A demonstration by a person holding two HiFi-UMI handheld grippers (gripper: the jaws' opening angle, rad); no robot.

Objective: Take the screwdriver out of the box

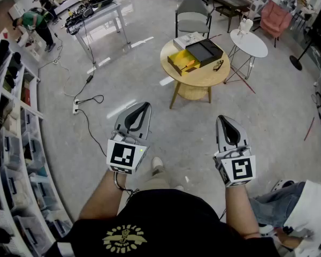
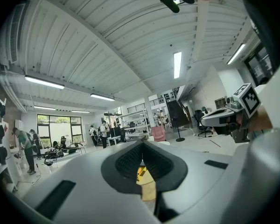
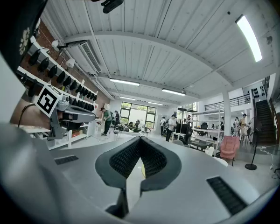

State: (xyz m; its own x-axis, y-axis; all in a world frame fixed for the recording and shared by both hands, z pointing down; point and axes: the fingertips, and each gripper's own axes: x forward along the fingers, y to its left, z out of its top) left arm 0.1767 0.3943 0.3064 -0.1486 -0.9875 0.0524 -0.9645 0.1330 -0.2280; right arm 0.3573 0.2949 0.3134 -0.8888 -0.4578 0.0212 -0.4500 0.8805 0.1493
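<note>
The left hand-held gripper (image 1: 143,107) is pointing level, jaws meeting at the tips, nothing between them. Well ahead, the open yellow box (image 1: 177,61) is sitting on the round table (image 1: 200,80), an orange item (image 1: 188,63) lying inside, too small to identify. The right hand-held gripper (image 1: 223,118) is hovering closed and empty.

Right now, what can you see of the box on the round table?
The box lies open and flat on the round wooden table: a yellow half with a black half right beside it. A small orange item, too small to identify, lies in the yellow half. Black glasses lie close by.
</note>
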